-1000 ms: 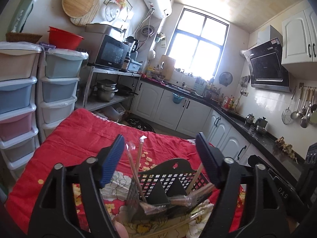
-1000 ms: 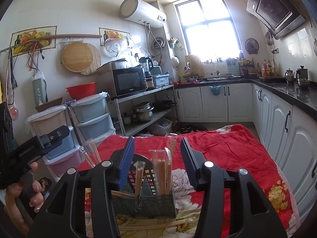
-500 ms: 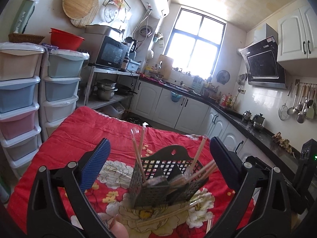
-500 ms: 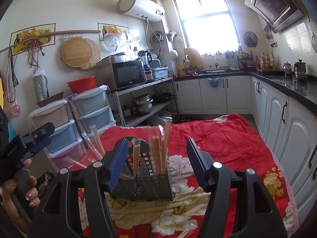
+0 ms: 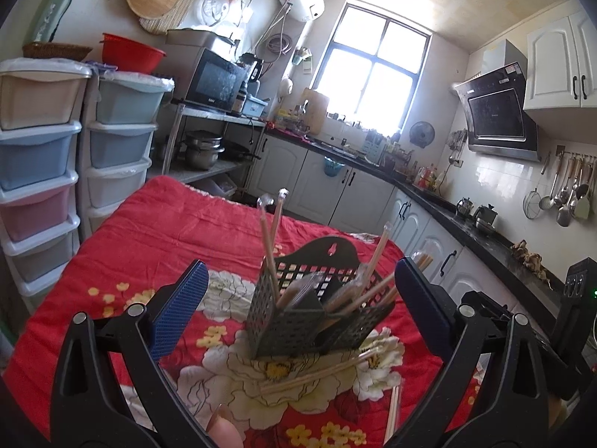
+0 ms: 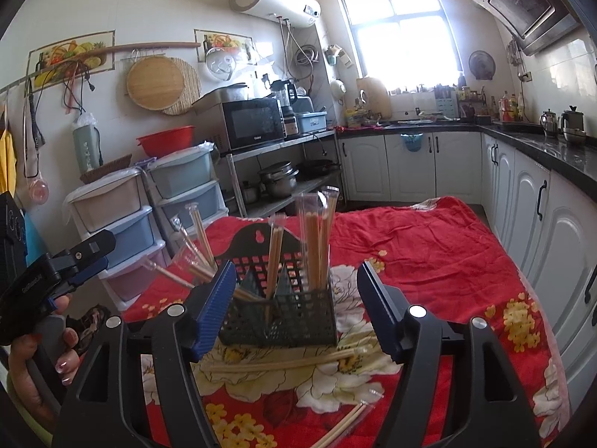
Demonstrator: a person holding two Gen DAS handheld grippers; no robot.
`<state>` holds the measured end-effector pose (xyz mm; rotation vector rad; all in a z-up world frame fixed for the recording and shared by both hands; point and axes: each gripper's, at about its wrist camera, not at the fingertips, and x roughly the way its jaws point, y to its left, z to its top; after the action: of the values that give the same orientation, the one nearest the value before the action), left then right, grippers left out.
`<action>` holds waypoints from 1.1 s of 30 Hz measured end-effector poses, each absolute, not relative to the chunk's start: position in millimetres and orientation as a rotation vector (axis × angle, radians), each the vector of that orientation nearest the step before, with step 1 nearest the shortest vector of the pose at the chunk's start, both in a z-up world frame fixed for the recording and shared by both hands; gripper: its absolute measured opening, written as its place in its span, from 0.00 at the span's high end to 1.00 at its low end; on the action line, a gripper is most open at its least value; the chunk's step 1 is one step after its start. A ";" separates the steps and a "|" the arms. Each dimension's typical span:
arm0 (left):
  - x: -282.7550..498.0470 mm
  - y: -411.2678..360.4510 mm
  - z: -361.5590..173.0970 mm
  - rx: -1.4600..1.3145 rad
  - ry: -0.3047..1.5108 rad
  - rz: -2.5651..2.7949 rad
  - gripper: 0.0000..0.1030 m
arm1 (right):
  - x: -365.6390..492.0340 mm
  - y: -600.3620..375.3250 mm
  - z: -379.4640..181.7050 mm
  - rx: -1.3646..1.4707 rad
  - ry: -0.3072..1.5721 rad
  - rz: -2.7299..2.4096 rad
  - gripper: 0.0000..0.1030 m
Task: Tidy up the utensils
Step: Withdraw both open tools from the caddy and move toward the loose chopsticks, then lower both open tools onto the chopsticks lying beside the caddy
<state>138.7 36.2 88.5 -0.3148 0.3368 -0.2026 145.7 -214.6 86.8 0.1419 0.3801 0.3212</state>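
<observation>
right wrist: red floral cloth (kitchen cabinets behind).

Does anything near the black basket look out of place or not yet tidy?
Yes. Wrapped chopsticks lie flat on the red cloth in front of the basket, and another pair lies nearer the camera. Those in the basket lean at different angles.

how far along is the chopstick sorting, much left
Mostly done: several wrapped chopstick pairs already stand in the black caddy. Nothing is in hand; the left gripper and right gripper are both open and empty. Left to do: one pair lies on the red cloth just in front of the caddy, and another lies nearer the camera.
</observation>
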 end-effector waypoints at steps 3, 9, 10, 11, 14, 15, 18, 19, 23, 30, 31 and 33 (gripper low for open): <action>136.0 38.2 83.0 -0.319 0.352 -0.200 0.10 | 143.8 -214.2 82.5 0.142 0.395 0.323 0.37; 133.2 40.7 72.4 -0.334 0.381 -0.205 0.11 | 140.9 -216.3 73.8 0.144 0.422 0.320 0.37; 132.6 41.2 70.3 -0.337 0.387 -0.208 0.10 | 140.6 -216.8 72.4 0.145 0.428 0.319 0.37; 132.4 41.3 68.8 -0.339 0.392 -0.208 0.10 | 140.4 -217.1 71.3 0.147 0.431 0.318 0.37; 131.8 42.1 63.1 -0.344 0.409 -0.208 0.10 | 138.9 -218.8 67.2 0.144 0.443 0.315 0.37; 132.2 42.6 61.2 -0.345 0.416 -0.210 0.10 | 138.6 -219.6 65.4 0.144 0.449 0.314 0.37; 132.5 43.9 53.7 -0.352 0.441 -0.213 0.10 | 138.6 -222.0 60.5 0.145 0.464 0.307 0.37; 132.4 44.2 50.9 -0.354 0.448 -0.214 0.10 | 138.4 -222.3 59.1 0.146 0.469 0.305 0.37; 133.4 44.7 41.9 -0.358 0.478 -0.216 0.11 | 139.8 -224.9 51.3 0.147 0.503 0.300 0.37; 135.9 41.0 24.0 -0.366 0.544 -0.237 0.11 | 143.2 -227.9 36.1 0.144 0.567 0.293 0.37; 136.9 39.9 20.3 -0.367 0.559 -0.245 0.11 | 143.8 -228.6 33.1 0.146 0.578 0.291 0.37; 137.9 38.3 14.2 -0.371 0.584 -0.248 0.11 | 145.1 -229.5 28.1 0.150 0.597 0.289 0.37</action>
<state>137.9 38.3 14.2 -0.3715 0.5844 -0.2481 145.1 -229.5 28.1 0.1500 0.5969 0.2887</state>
